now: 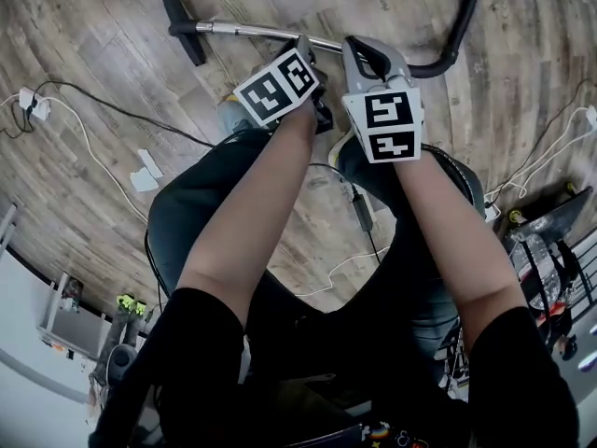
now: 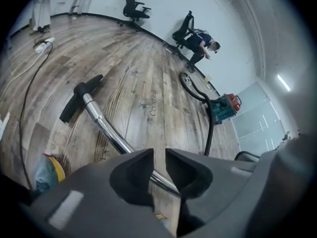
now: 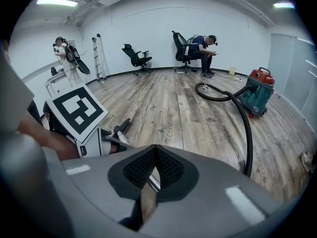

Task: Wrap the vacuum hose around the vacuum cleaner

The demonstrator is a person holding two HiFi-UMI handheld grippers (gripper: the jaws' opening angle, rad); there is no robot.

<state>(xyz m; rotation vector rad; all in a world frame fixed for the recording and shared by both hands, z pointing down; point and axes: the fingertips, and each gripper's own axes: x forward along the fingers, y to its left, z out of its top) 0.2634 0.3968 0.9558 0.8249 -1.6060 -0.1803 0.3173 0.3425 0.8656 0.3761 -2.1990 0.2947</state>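
Note:
The vacuum's chrome wand [image 1: 252, 31] lies on the wooden floor, its black floor nozzle [image 1: 179, 21] at the left end. From the wand's right end the black hose [image 1: 459, 31] curves away. In the gripper views the hose [image 3: 246, 133] runs to the red and teal vacuum cleaner [image 3: 257, 97], which stands far off [image 2: 227, 107]. My left gripper [image 1: 312, 49] hovers just over the wand [image 2: 106, 128], jaws a narrow gap apart [image 2: 158, 157], nothing between them. Close beside it on the right, my right gripper [image 1: 366, 56] is shut, tips touching [image 3: 155, 150], with the wand underneath.
A power strip [image 1: 33, 105] with white and black cables lies on the floor at left, paper scraps [image 1: 145, 171] nearby. My legs fill the lower head view. Office chairs [image 3: 134, 57], a ladder [image 3: 100, 56] and a seated person [image 3: 203, 48] line the far wall.

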